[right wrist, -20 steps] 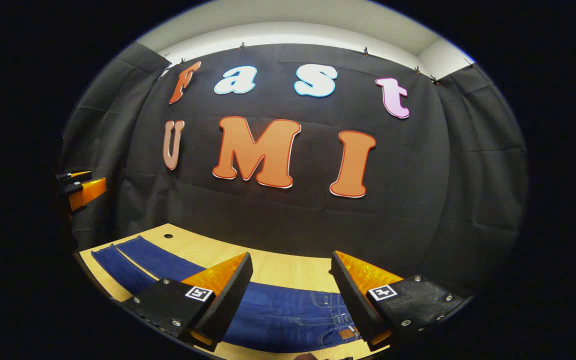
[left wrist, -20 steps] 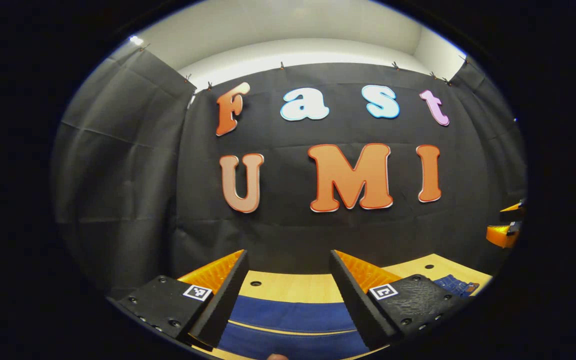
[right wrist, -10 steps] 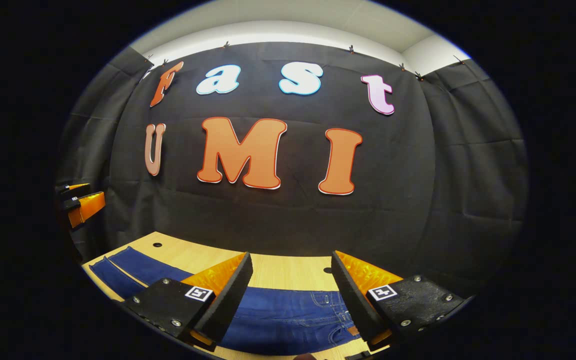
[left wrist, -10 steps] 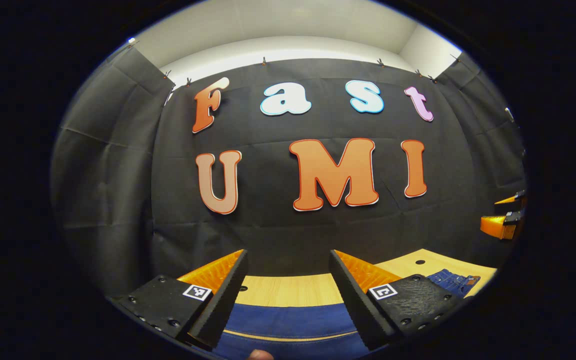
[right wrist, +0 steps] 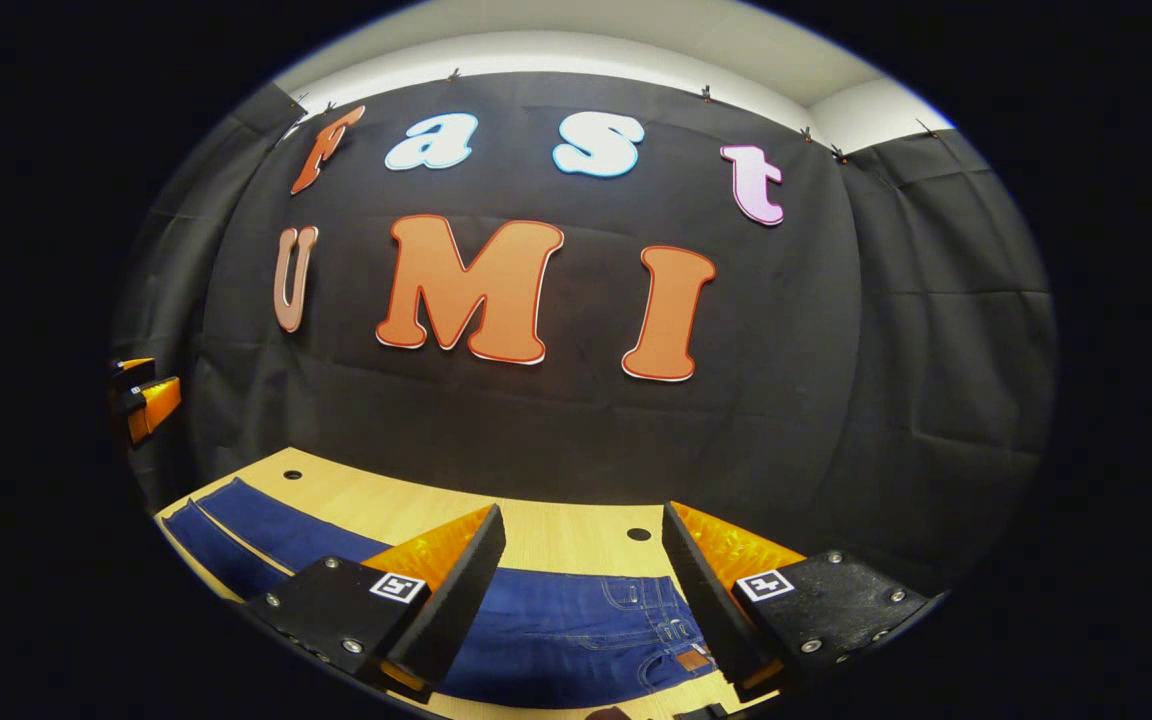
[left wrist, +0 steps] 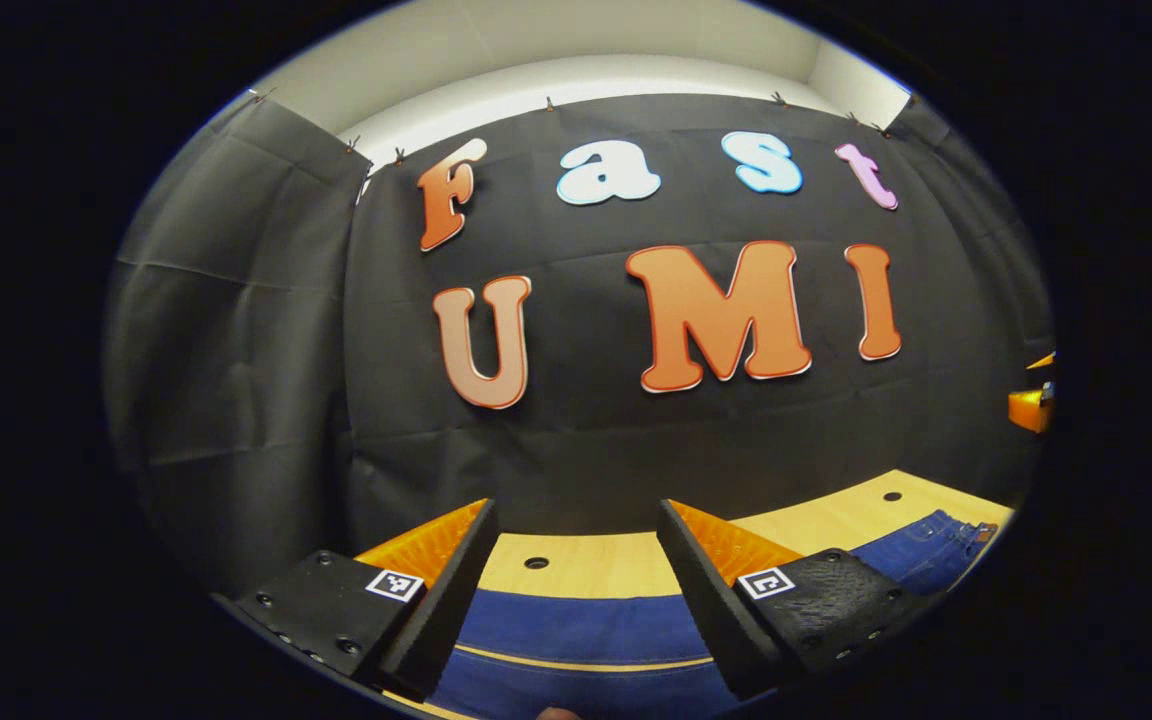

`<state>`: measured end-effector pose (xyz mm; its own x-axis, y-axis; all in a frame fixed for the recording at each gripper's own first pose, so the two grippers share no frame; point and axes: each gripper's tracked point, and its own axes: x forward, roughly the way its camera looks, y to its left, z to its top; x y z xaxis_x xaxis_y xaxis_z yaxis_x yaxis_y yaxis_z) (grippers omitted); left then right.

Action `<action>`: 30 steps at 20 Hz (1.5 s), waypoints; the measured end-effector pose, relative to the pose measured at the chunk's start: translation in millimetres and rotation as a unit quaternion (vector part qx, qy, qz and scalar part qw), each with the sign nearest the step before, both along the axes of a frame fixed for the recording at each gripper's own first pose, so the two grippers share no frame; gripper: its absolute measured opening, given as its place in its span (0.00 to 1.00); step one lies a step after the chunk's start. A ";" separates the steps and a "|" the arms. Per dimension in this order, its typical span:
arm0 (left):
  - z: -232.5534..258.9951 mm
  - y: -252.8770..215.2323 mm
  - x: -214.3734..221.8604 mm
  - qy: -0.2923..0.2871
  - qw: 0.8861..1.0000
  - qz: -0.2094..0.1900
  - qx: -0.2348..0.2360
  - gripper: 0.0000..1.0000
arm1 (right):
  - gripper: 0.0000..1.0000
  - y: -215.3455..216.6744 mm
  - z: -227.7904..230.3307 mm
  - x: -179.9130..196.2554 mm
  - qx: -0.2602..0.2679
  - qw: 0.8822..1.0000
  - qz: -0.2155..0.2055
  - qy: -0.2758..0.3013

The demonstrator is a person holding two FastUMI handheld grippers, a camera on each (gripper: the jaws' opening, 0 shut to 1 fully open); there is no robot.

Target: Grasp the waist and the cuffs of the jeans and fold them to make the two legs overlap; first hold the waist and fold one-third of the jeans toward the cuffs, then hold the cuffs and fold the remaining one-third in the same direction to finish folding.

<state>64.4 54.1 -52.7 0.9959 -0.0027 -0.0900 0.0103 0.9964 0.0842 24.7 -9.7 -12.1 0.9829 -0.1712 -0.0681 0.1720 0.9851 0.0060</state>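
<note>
From where I steer, the jeans (right wrist: 556,630) lie flat on the wooden table (right wrist: 556,535), their long axis running across both views with the waist under my right gripper (right wrist: 584,590) and the two legs trailing off toward the left, a strip of bare wood between denim and the black cloth wall (right wrist: 836,400) behind. Both my left gripper (left wrist: 576,590) and the right one hang above the denim with jaws spread wide, gripping nothing. Compared with half a second ago, the left gripper view now shows more table and the waist end (left wrist: 936,545) farther in.
</note>
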 end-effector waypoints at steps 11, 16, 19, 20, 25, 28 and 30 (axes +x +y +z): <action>-72.8 90.0 -9.8 0.095 0.992 0.082 -0.005 0.98 | 0.97 -23.0 -47.0 16.5 0.029 0.997 -0.012 0.068; -117.8 121.3 -16.7 0.160 0.979 0.113 -0.060 0.99 | 0.98 -16.5 -75.3 25.2 0.078 0.991 -0.001 0.109; -152.2 143.7 -24.4 0.207 0.964 0.140 -0.089 1.00 | 0.98 -18.7 -102.7 25.1 0.123 0.982 -0.002 0.146; -161.1 150.5 -27.9 0.220 0.959 0.150 -0.100 0.99 | 0.98 -20.1 -112.6 25.7 0.148 0.976 -0.004 0.160; -224.5 180.4 -43.6 0.303 0.913 0.199 -0.187 0.98 | 0.97 -27.4 -164.2 23.2 0.225 0.947 -0.025 0.229; -256.7 186.4 -50.5 0.336 0.872 0.222 -0.279 0.98 | 0.97 -30.2 -184.4 17.6 0.239 0.935 -0.033 0.258; -273.9 191.4 -56.6 0.348 0.846 0.241 -0.323 0.98 | 0.98 -30.1 -194.9 15.9 0.260 0.926 -0.032 0.270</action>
